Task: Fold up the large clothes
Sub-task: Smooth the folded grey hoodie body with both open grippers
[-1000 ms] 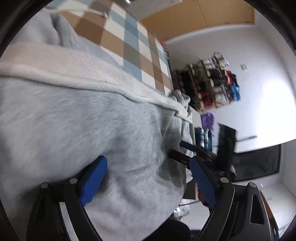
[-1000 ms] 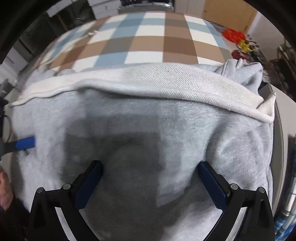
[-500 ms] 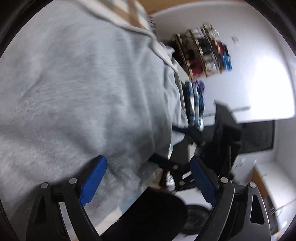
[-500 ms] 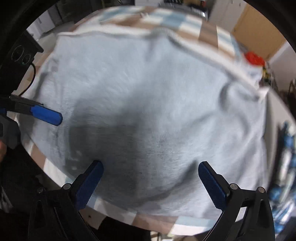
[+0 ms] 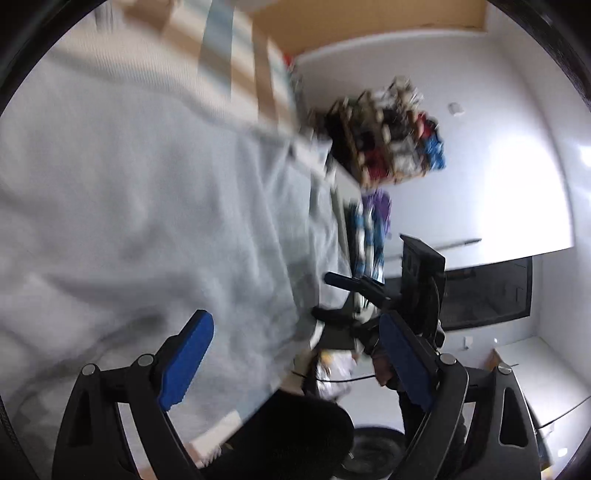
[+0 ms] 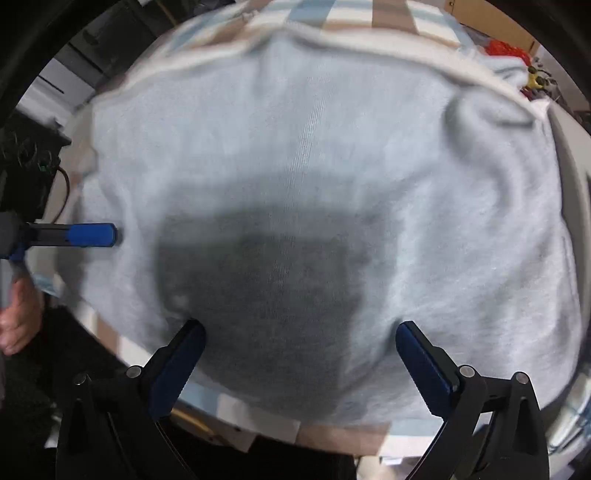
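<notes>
A large light grey sweatshirt (image 6: pixel 314 155) lies folded on a table with a brown, blue and white checked cloth (image 6: pixel 332 11). It also fills the left of the left wrist view (image 5: pixel 147 206). My right gripper (image 6: pixel 301 354) is open and empty above the sweatshirt's near edge, casting a dark shadow on it. My left gripper (image 5: pixel 295 354) is open and empty over the sweatshirt's near corner. The left gripper's blue fingertip shows at the left of the right wrist view (image 6: pixel 92 235). The right gripper's fingers show in the left wrist view (image 5: pixel 351 284).
The table's near edge (image 6: pixel 258 417) runs just below the sweatshirt. A wooden shelf of colourful items (image 5: pixel 391 144) stands by the white wall. A black chair (image 5: pixel 421 266) and striped cloth (image 5: pixel 369 236) are beyond the table's end. Red and yellow objects (image 6: pixel 517 55) lie far right.
Both grippers have pulled back and up from the sweatshirt toward the table's near edge. The left wrist view has swung back, showing the checked cloth and shelf again. Both stay open.
</notes>
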